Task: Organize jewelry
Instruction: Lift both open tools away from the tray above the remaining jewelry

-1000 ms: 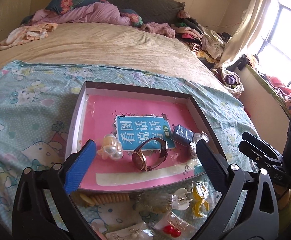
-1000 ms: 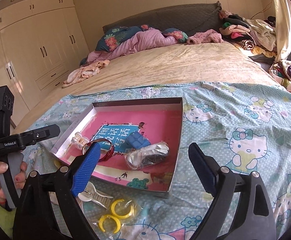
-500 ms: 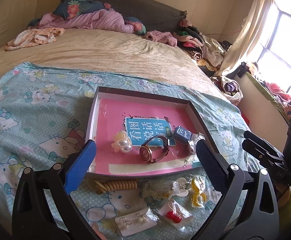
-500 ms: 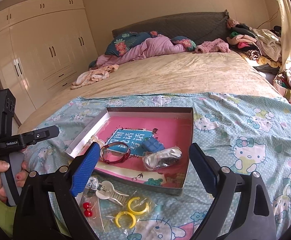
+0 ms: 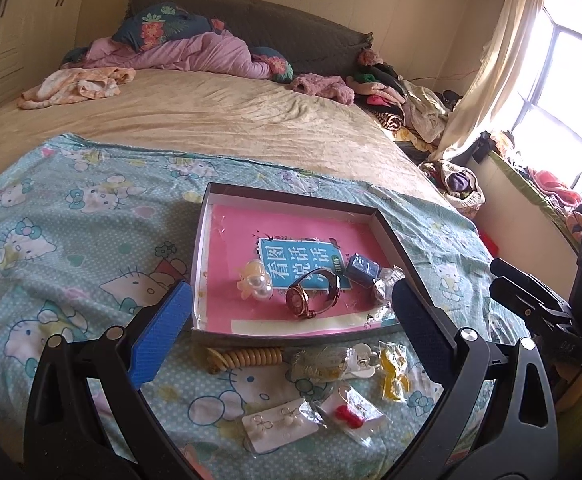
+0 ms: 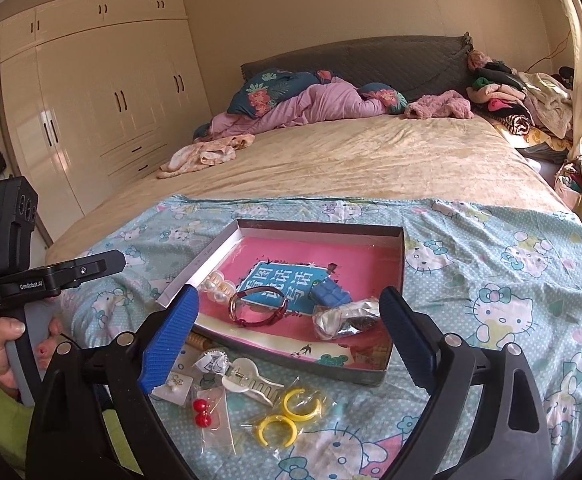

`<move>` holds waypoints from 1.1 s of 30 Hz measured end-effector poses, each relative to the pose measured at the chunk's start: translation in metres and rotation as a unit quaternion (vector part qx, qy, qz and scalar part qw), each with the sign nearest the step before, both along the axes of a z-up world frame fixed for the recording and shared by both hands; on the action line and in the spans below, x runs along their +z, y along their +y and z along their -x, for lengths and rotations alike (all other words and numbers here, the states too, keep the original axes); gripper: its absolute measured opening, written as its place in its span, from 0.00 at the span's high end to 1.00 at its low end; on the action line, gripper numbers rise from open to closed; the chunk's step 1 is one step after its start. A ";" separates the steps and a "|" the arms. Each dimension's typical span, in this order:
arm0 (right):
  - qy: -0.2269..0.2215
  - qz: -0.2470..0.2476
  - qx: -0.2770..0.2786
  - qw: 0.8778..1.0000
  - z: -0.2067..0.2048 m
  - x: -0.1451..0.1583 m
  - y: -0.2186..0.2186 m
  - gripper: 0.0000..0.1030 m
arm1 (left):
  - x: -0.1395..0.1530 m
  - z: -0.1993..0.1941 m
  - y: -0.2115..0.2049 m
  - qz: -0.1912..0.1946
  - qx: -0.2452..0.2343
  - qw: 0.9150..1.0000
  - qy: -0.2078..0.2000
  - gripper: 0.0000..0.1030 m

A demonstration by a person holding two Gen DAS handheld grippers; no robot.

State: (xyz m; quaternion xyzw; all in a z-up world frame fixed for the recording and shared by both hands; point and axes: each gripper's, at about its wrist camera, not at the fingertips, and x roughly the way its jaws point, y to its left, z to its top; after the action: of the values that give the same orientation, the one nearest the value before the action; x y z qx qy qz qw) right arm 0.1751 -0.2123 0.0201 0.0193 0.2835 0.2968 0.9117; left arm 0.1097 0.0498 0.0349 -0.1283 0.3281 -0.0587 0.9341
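Both the left claw (image 5: pixel 287 336) and the right claw (image 6: pixel 287 340) hang wide apart and empty over the bed (image 5: pixel 227 120), above a shallow tray (image 5: pixel 201 264) whose pink lining carries a blue label reading 看图说话. Inside the tray lie a watch (image 5: pixel 311 292), a pearl clip (image 5: pixel 255 286) and a small blue box (image 5: pixel 361 270), while yellow hoop earrings (image 6: pixel 287 412) and red bead earrings (image 6: pixel 201 412) sit bagged on the Hello Kitty sheet (image 6: pixel 491 280) just beside its near edge; the left handle reads "GenRobot.AI"
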 end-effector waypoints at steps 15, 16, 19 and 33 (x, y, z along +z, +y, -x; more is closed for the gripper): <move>-0.006 0.006 0.024 1.000 0.020 0.007 0.010 0.10 | -0.002 0.021 0.007 -0.012 0.007 1.000 0.001 0.09; -0.006 0.007 0.025 1.000 0.021 0.006 0.011 0.10 | -0.002 0.022 0.007 -0.014 0.006 1.000 0.002 0.09; -0.005 0.010 0.031 0.999 0.025 0.006 0.013 0.10 | -0.005 0.026 0.006 -0.020 0.005 1.000 0.006 0.09; 0.017 0.028 0.059 0.998 0.035 -0.012 0.024 0.10 | -0.030 0.040 -0.001 -0.053 -0.004 0.998 0.044 0.09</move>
State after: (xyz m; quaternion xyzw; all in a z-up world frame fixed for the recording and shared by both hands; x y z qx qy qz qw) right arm 0.1399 -0.1881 0.0084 -0.0178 0.3082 0.3412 0.8879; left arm 0.0699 0.0486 0.0051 -0.0796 0.3719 -0.0392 0.9240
